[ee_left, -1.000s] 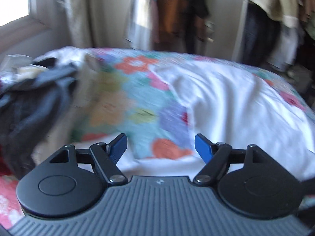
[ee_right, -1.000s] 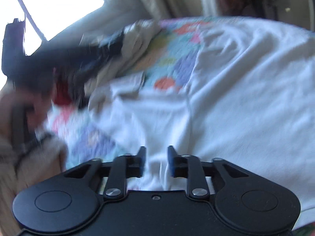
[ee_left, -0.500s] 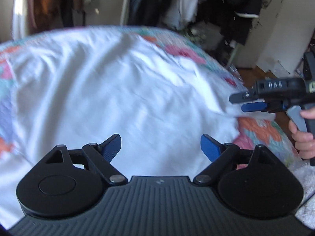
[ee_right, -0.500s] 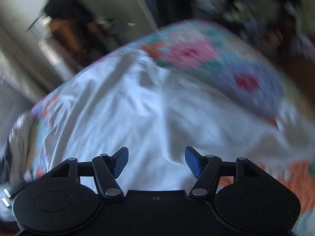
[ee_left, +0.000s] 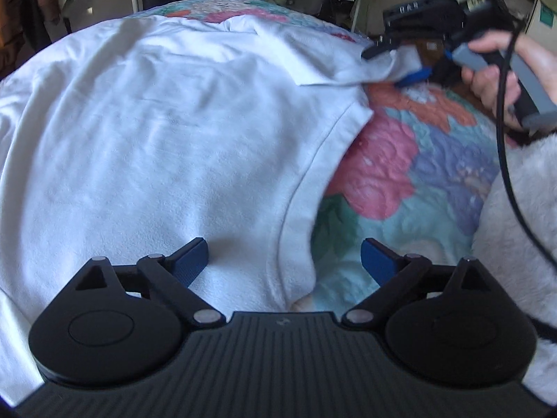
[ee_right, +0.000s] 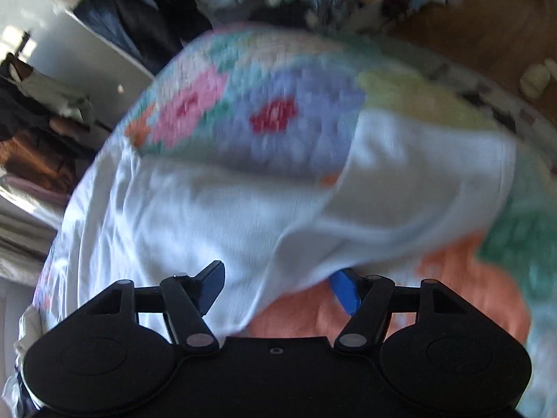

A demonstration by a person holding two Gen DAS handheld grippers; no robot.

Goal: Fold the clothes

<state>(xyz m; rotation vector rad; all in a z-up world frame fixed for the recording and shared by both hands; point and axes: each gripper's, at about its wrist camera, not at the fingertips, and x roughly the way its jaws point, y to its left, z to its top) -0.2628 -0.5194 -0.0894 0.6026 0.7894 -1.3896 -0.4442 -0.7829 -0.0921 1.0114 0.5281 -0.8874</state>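
A white T-shirt (ee_left: 167, 132) lies spread on a bed with a floral quilt (ee_left: 400, 174). My left gripper (ee_left: 283, 261) is open, low over the shirt's hem edge, which runs between its blue fingertips. My right gripper (ee_right: 282, 287) is open with the shirt's sleeve (ee_right: 400, 195) lying between its jaws; the sleeve covers part of the right finger (ee_right: 343, 291). In the left wrist view the right gripper (ee_left: 400, 66) shows at upper right, its fingers around the sleeve corner, held by a hand.
The quilt (ee_right: 278, 104) covers the bed right of the shirt. A fluffy white sleeve (ee_left: 522, 226) of the person is at the right. Hanging clothes (ee_right: 52, 122) and cupboards stand beyond the bed. A wooden floor (ee_right: 487, 28) lies past the bed's edge.
Both grippers swung right from the pile of dark clothes to the shirt's right side. The right gripper opened and now has the sleeve between its jaws. The left came down over the hem.
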